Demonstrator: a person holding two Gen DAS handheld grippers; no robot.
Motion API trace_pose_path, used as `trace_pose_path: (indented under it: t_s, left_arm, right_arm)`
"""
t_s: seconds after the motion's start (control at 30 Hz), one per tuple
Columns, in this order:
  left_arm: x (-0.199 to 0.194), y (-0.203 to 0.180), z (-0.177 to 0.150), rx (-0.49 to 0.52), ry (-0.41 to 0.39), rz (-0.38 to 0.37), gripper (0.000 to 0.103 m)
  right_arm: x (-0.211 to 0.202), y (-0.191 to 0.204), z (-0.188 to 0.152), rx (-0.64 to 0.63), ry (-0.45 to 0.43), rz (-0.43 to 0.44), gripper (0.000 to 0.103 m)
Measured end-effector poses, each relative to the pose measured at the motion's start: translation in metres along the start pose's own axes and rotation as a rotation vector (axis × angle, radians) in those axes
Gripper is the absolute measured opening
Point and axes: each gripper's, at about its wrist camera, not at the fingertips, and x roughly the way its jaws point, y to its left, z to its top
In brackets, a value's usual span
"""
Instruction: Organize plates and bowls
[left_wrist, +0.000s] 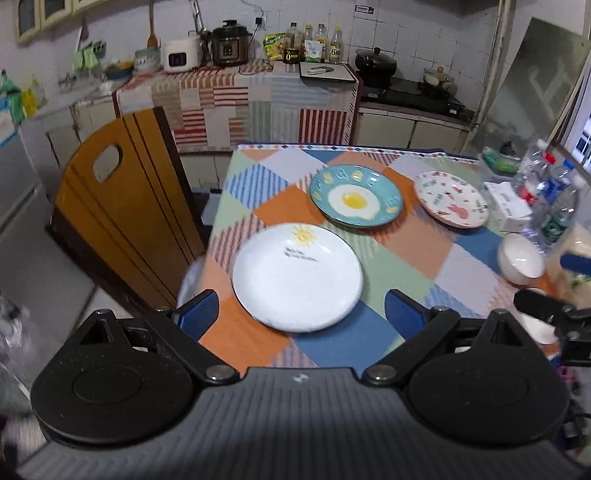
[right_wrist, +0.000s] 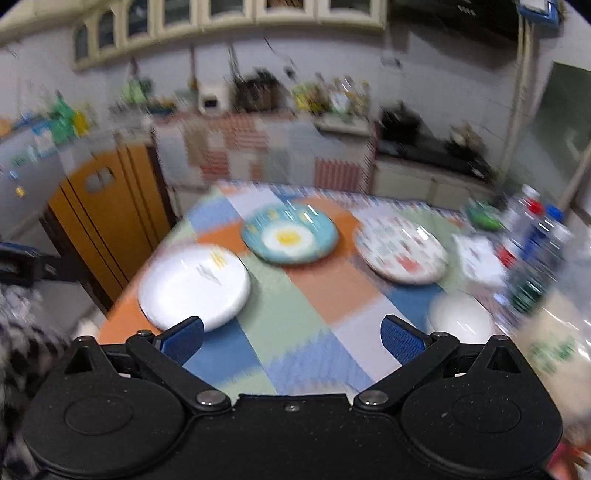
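A white plate with a sun drawing (left_wrist: 297, 277) lies on the checked tablecloth (left_wrist: 391, 258), just ahead of my open, empty left gripper (left_wrist: 301, 314). Behind it lies a teal plate with a fried-egg picture (left_wrist: 355, 195), and to the right a white plate with small red figures (left_wrist: 451, 199). A white bowl (left_wrist: 520, 260) stands at the right. The blurred right wrist view shows the white plate (right_wrist: 194, 286), teal plate (right_wrist: 290, 234), patterned plate (right_wrist: 400, 249) and bowl (right_wrist: 460, 317). My right gripper (right_wrist: 291, 336) is open and empty above the near table edge; the bowl is close to its right finger.
Plastic bottles (left_wrist: 546, 192) and a white box (left_wrist: 508, 203) crowd the table's right side. A wooden chair back (left_wrist: 122, 206) stands left of the table. A kitchen counter with appliances (left_wrist: 229, 44) runs behind. Part of the other gripper (left_wrist: 550, 314) shows at the right.
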Motion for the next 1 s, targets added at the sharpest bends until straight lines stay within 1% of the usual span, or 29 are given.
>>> trace_pose_path:
  t_s: [0.07,0.1,0.17,0.2,0.23,0.3,0.37,0.4,0.47,0.53,0.57,0.6,0.63,0.73,0.8,0.83,0.87,0.9,0.93,0.97,1.0]
  left_arm:
    - [0.017,0.007,0.007,-0.006,-0.006,-0.020,0.096]
    - [0.027,0.010,0.009,-0.006,0.001,-0.020,0.096]
    - [0.045,0.015,0.013,-0.008,-0.004,-0.047,0.095]
    - [0.057,0.018,0.015,-0.011,-0.001,-0.047,0.095]
    - [0.069,0.020,0.015,-0.018,0.014,-0.042,0.095]
    - [0.092,0.025,0.013,-0.034,0.033,-0.041,0.094]
    - [0.112,0.029,0.011,-0.057,0.045,-0.039,0.092]
    - [0.125,0.034,0.008,-0.076,0.065,-0.039,0.092]
    - [0.145,0.043,0.002,-0.122,0.093,-0.054,0.090]
    - [0.166,0.055,-0.003,-0.200,0.150,-0.031,0.089]
    - [0.174,0.060,-0.005,-0.224,0.174,-0.027,0.089]
    - [0.183,0.062,-0.007,-0.239,0.190,-0.034,0.088]
    - [0.190,0.065,-0.008,-0.239,0.197,-0.040,0.084]
    - [0.214,0.067,-0.022,-0.268,0.254,-0.049,0.080]
    - [0.222,0.068,-0.028,-0.262,0.256,-0.043,0.079]
    - [0.224,0.069,-0.028,-0.260,0.248,-0.042,0.075]
    - [0.226,0.070,-0.028,-0.264,0.240,-0.055,0.070]
    - [0.228,0.072,-0.029,-0.279,0.225,-0.080,0.070]
    - [0.229,0.073,-0.029,-0.288,0.212,-0.084,0.069]
    - [0.230,0.075,-0.030,-0.291,0.204,-0.082,0.063]
    - [0.232,0.076,-0.029,-0.290,0.193,-0.071,0.059]
  right_arm:
    - [0.014,0.001,0.003,-0.022,-0.102,0.096,0.103]
    - [0.020,0.001,0.004,-0.031,-0.154,0.126,0.103]
    - [0.034,0.002,0.009,-0.058,-0.262,0.178,0.103]
    - [0.043,0.002,0.013,-0.077,-0.290,0.199,0.103]
    - [0.055,0.004,0.019,-0.084,-0.278,0.213,0.103]
    - [0.084,0.004,0.033,-0.070,-0.193,0.274,0.103]
    - [0.119,-0.001,0.041,0.002,-0.076,0.306,0.103]
    - [0.138,-0.005,0.040,0.044,-0.010,0.318,0.102]
    - [0.174,-0.013,0.032,0.122,0.101,0.350,0.096]
    - [0.199,-0.013,0.018,0.160,0.195,0.355,0.094]
    - [0.209,-0.012,0.010,0.161,0.227,0.360,0.093]
    - [0.219,-0.009,0.000,0.162,0.249,0.361,0.092]
    - [0.227,-0.006,-0.006,0.169,0.271,0.356,0.091]
    - [0.249,-0.003,-0.020,0.222,0.337,0.365,0.082]
    - [0.260,-0.003,-0.027,0.246,0.365,0.375,0.073]
    - [0.260,-0.003,-0.028,0.253,0.377,0.375,0.070]
    - [0.264,-0.003,-0.030,0.258,0.389,0.377,0.064]
    - [0.272,-0.006,-0.029,0.261,0.397,0.387,0.054]
    - [0.275,-0.007,-0.027,0.262,0.403,0.402,0.050]
    - [0.278,-0.007,-0.027,0.262,0.413,0.410,0.044]
    - [0.280,-0.005,-0.027,0.255,0.418,0.399,0.038]
